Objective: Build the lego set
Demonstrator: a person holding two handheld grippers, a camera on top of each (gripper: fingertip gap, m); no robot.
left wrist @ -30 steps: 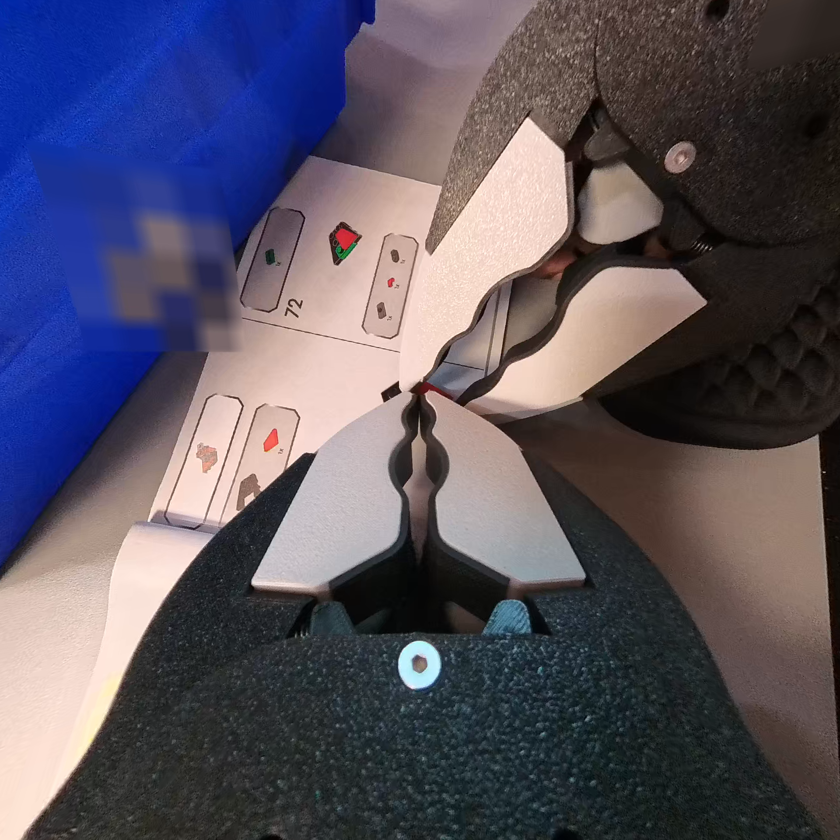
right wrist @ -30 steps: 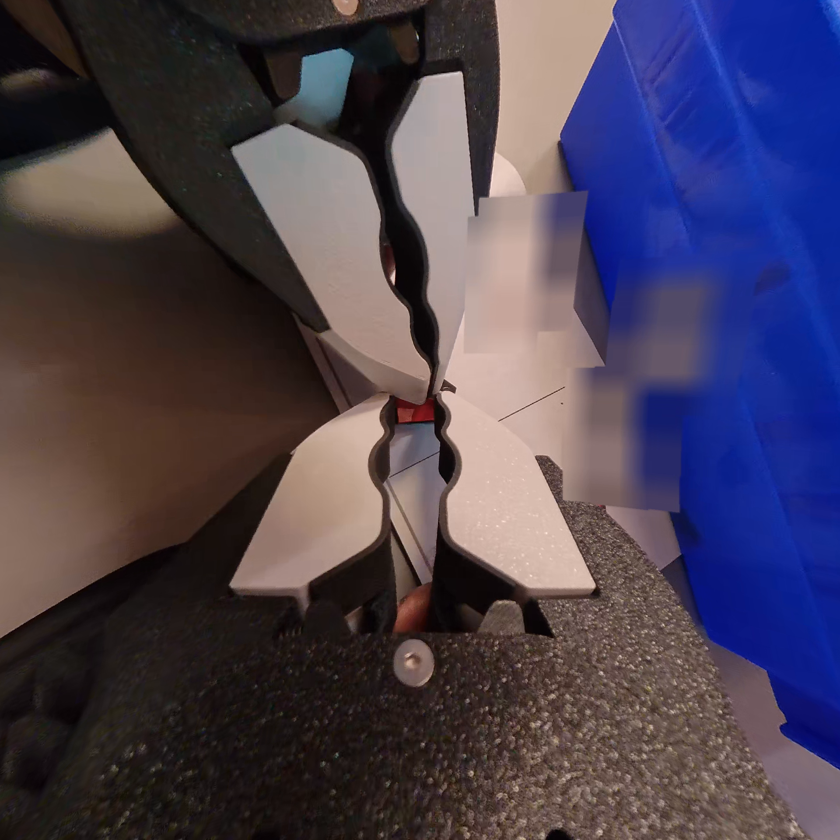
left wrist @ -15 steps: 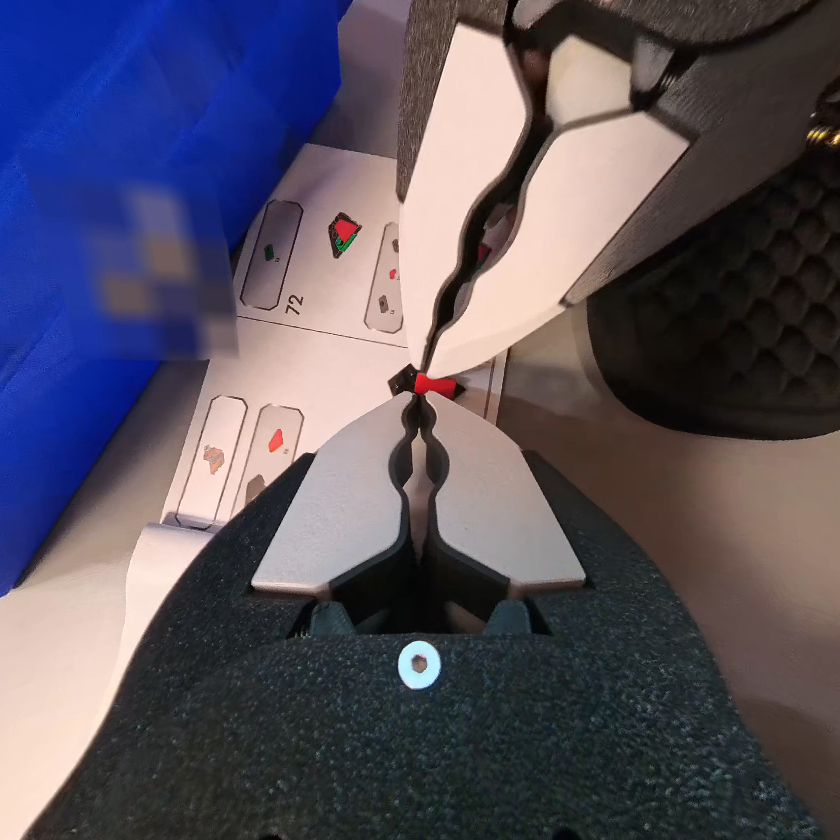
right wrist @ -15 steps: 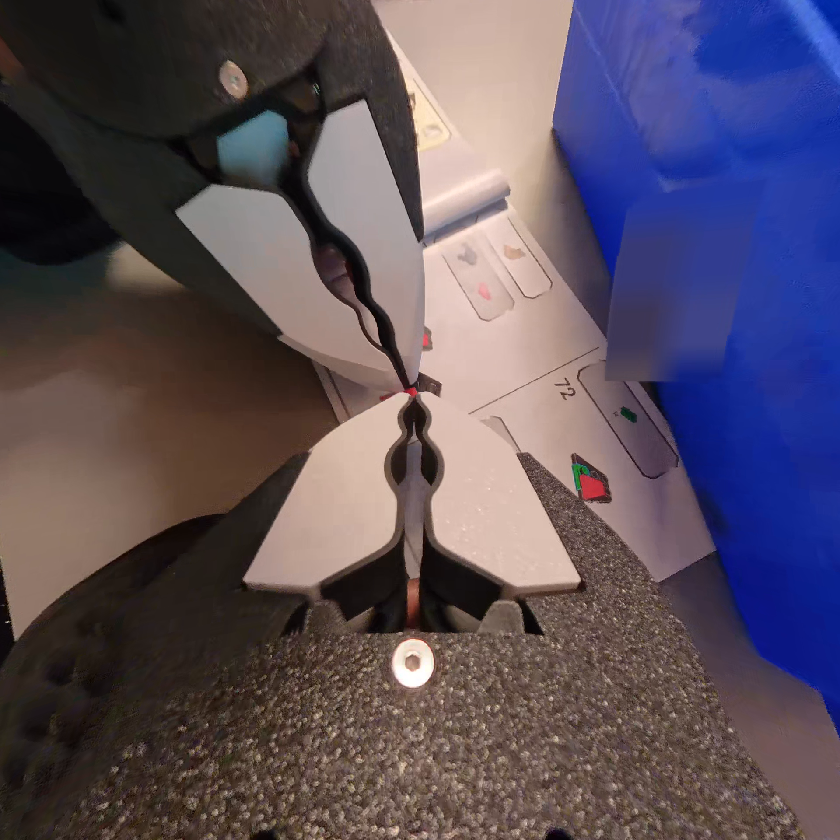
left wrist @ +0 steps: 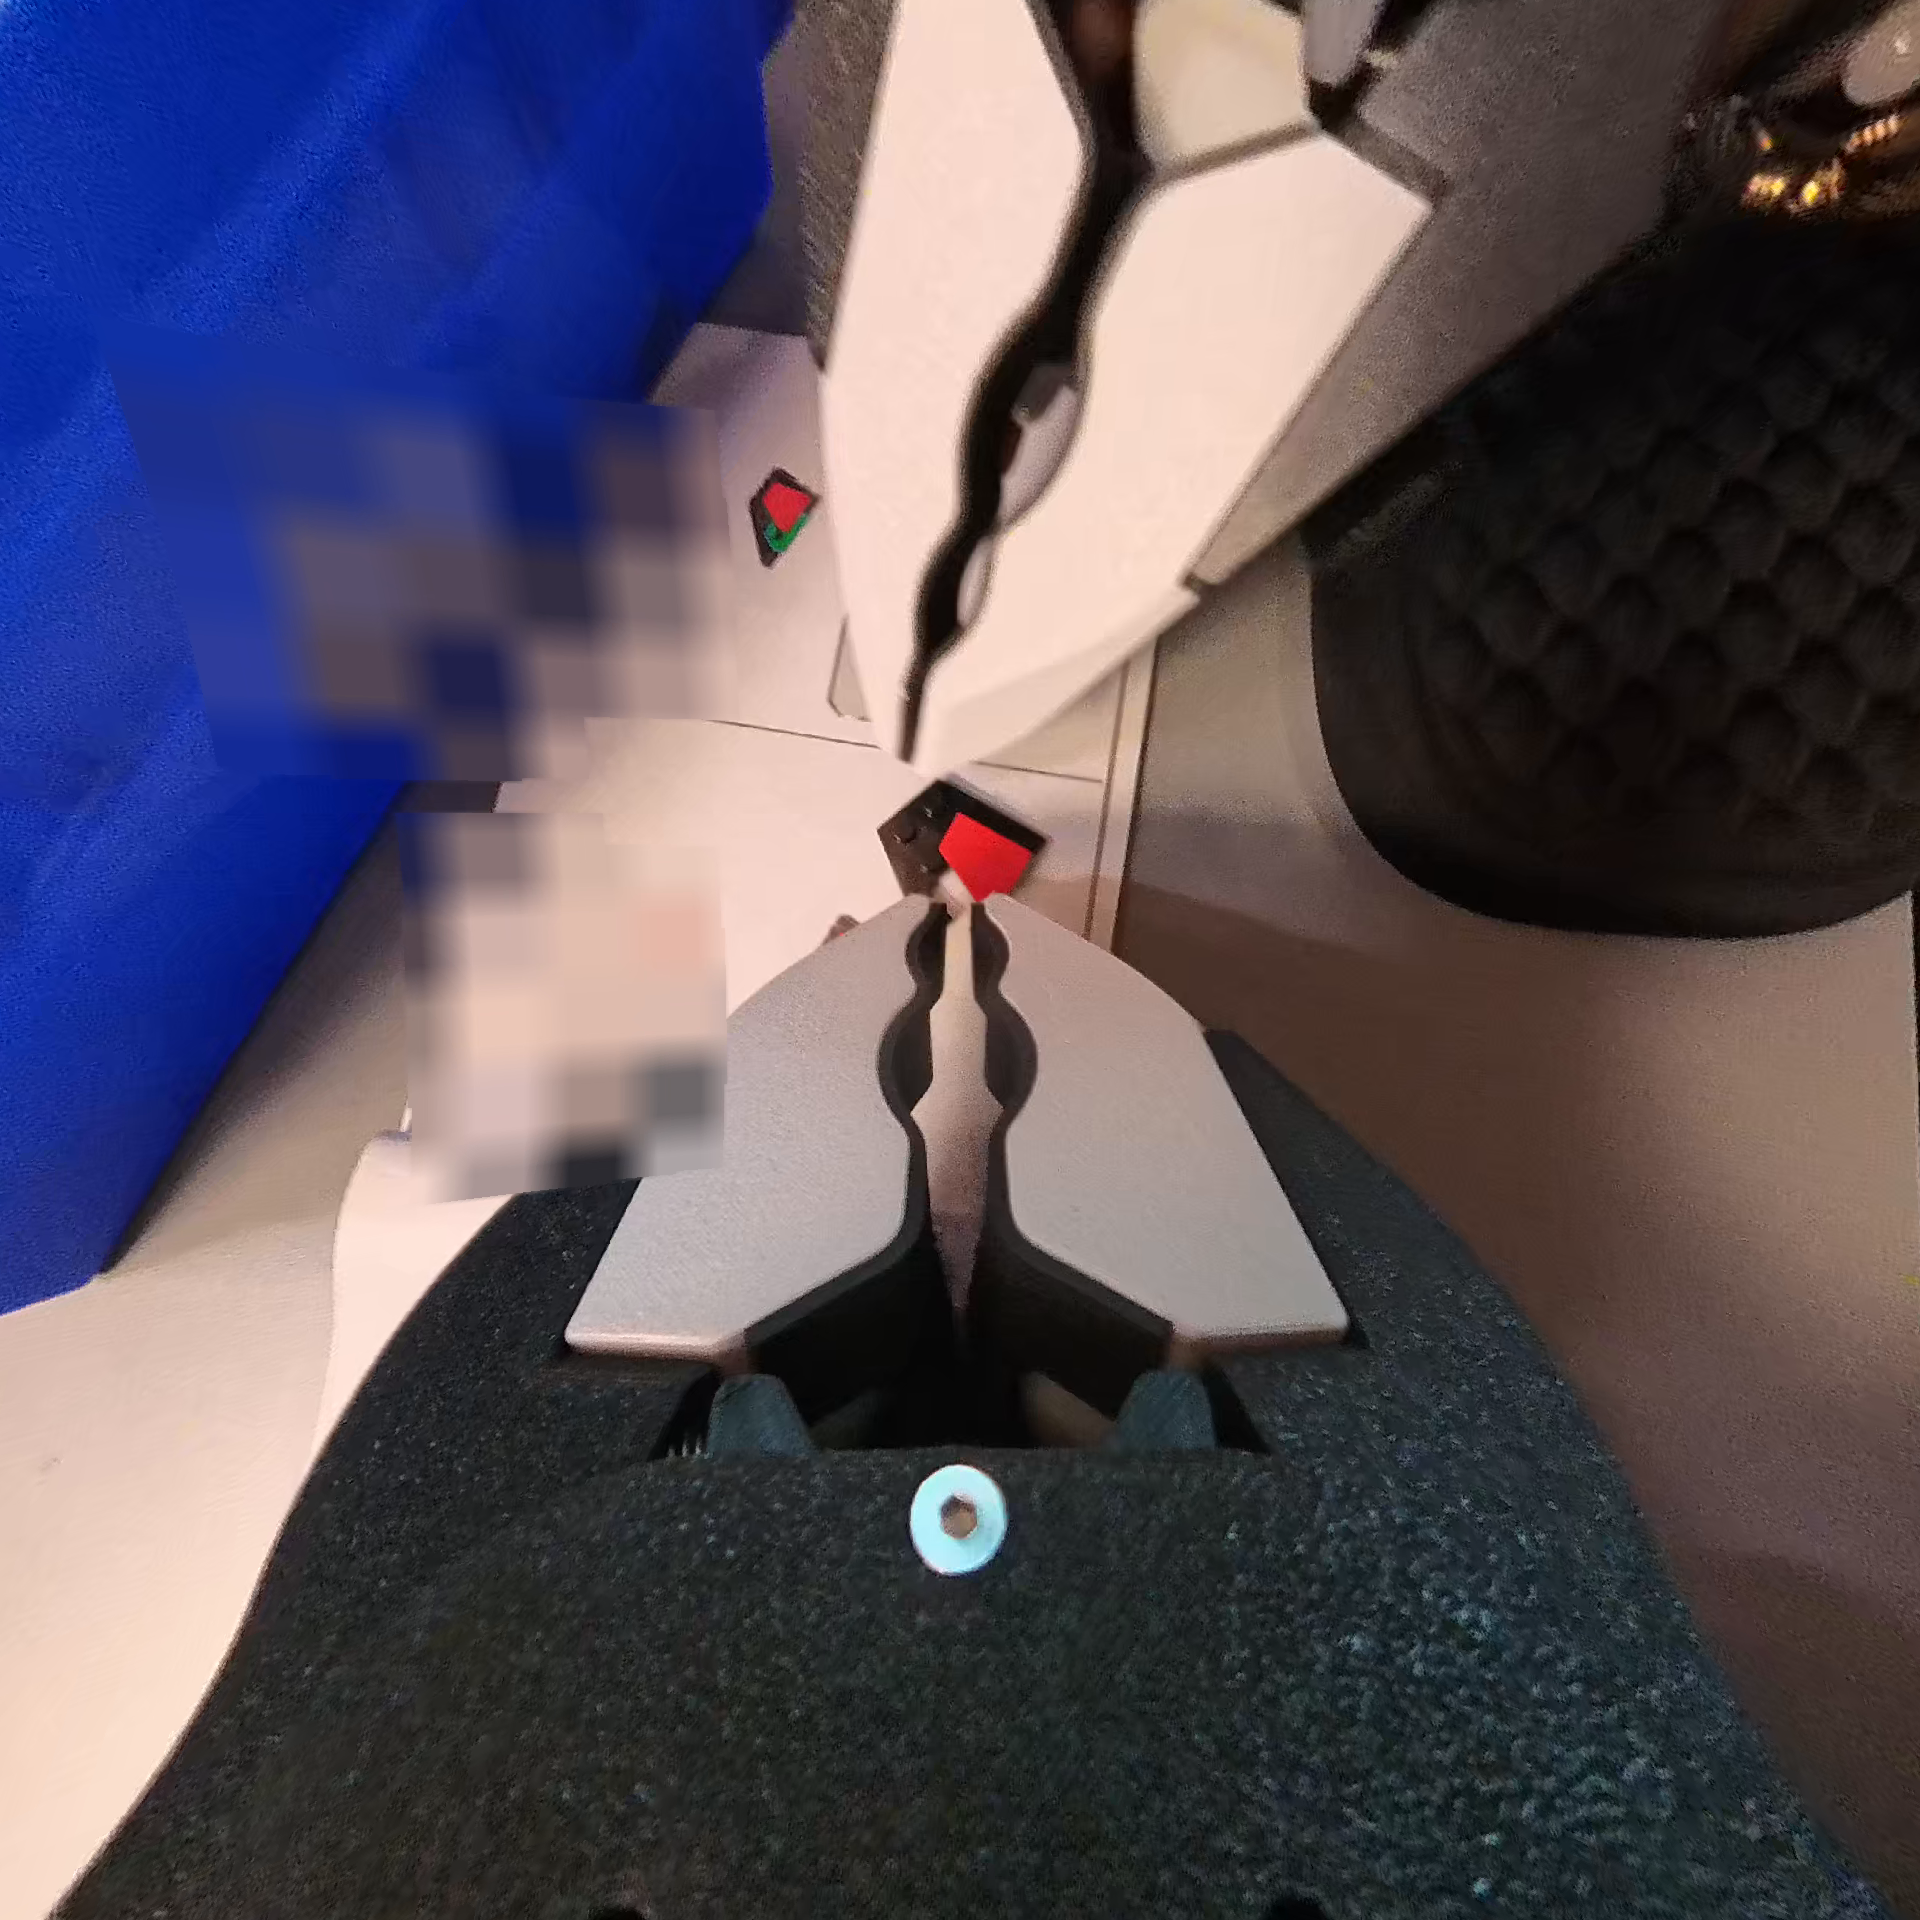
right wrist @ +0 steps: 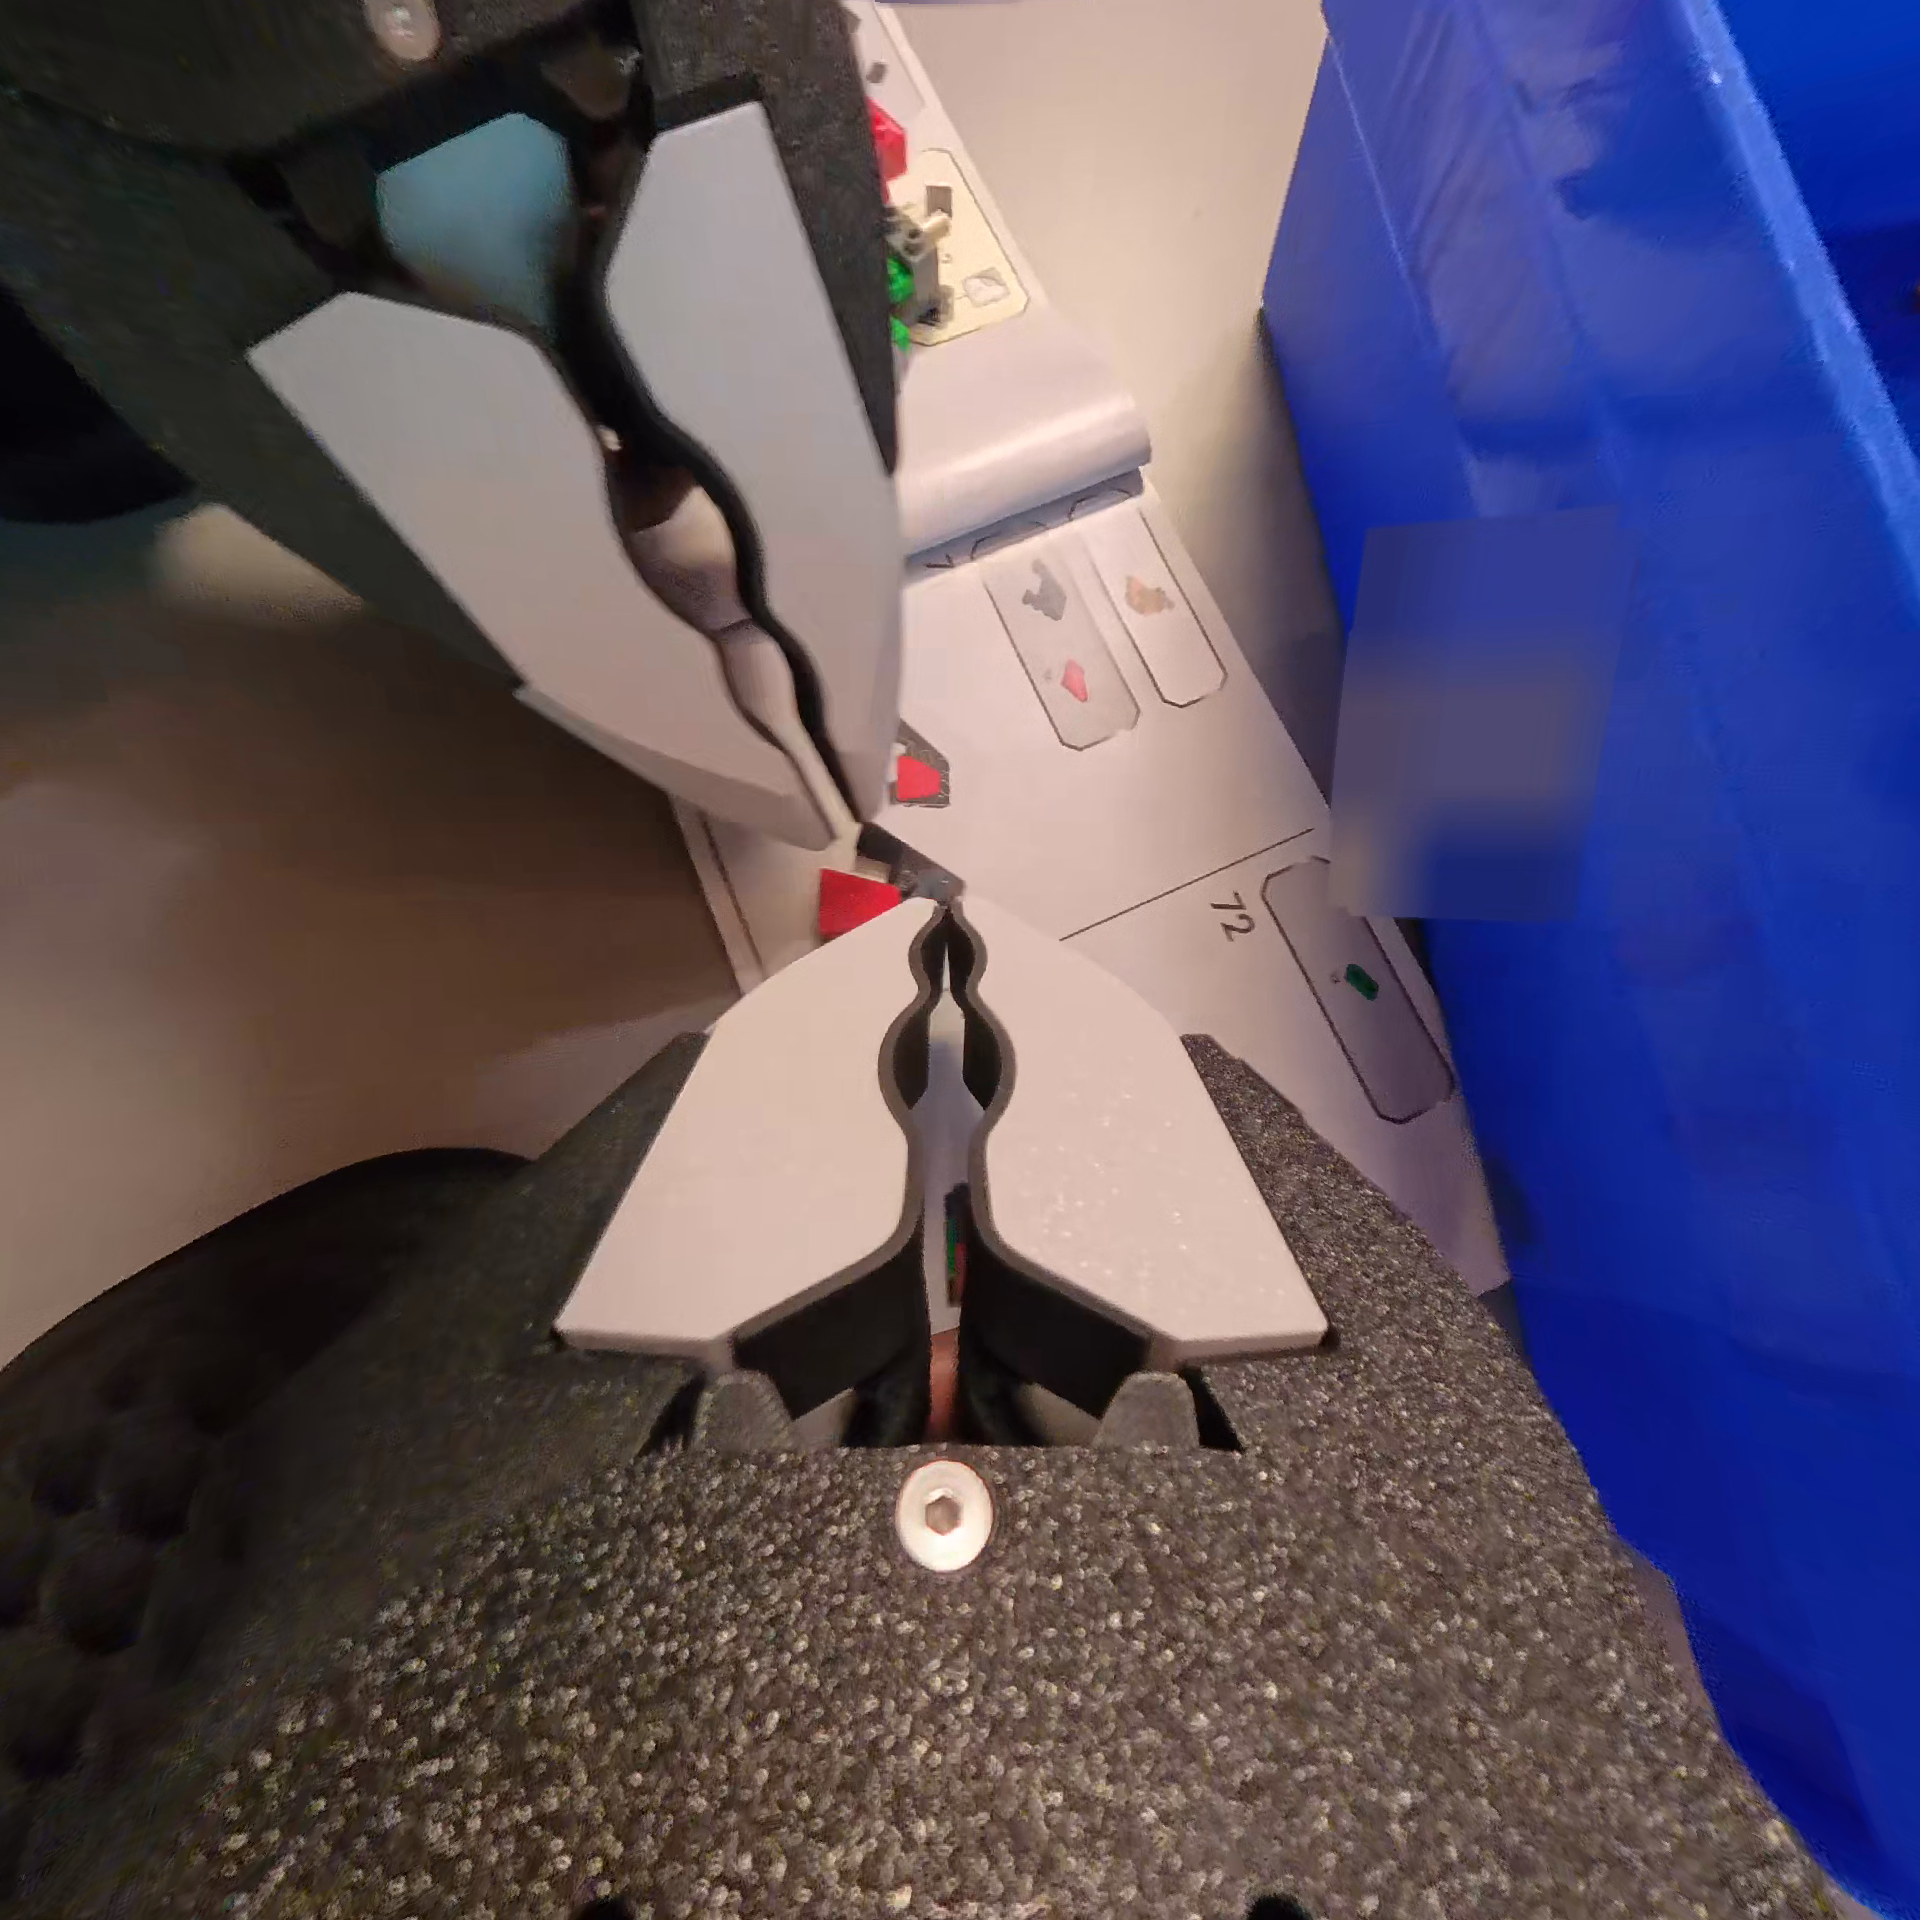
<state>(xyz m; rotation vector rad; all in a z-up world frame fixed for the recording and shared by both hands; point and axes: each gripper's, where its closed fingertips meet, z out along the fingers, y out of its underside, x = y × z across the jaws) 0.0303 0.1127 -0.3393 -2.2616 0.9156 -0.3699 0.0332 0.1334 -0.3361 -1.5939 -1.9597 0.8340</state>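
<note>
The left gripper (left wrist: 951, 914) had its jaws pinched together on the near edge of a small lego piece (left wrist: 961, 852), a black base with a red sloped tile seated on top, and held it in the air just above the open booklet (left wrist: 800, 821). The right gripper (left wrist: 914, 740) came at the piece from the opposite side with its jaws closed to a thin slit. Its tip sat right against the black end, but whether it pressed on that end or only hovered beside it could not be told. Under both tools the booklet lay flat on the table (left wrist: 1455, 1091), and a blue bin (left wrist: 312, 208) stood against the booklet's far edge. As for progress, the red tile appeared fully joined to the black base, so that small step looked done. One drawing on the booklet's page showed a similar red and black shape with green added, and no green part was seen on the held piece, so by my reading at least that addition was left. The rest of the set was out of view, so overall progress could not be judged.
</note>
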